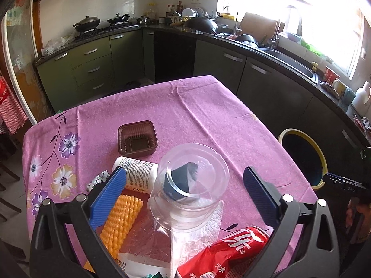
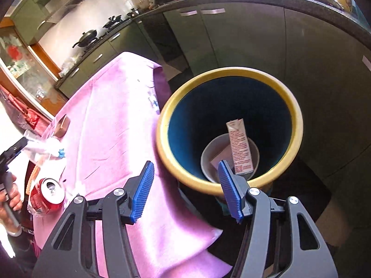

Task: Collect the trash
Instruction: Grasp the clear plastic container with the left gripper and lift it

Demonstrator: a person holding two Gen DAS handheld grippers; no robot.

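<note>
Barely begun — a carton (image 2: 240, 148) and paper bowl (image 2: 208, 155) lie in the yellow-rimmed bin (image 2: 229, 74) beside the table, while cup (image 1: 190, 180), red can (image 1: 229, 252), bottle (image 1: 139, 173) and brown tray (image 1: 136, 139) remain on the pink cloth (image 1: 185, 106) — both left gripper (image 1: 185, 194) and right gripper (image 2: 185, 190) gape, empty.

Both claws gape wide — left claw (image 1: 185, 185), right claw (image 2: 185, 190).

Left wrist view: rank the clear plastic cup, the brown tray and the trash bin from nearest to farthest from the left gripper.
1. Clear plastic cup: between the open fingers of the left gripper.
2. Brown tray: ahead, slightly left, on the tablecloth.
3. Trash bin: off the table's right edge, on the floor.
</note>
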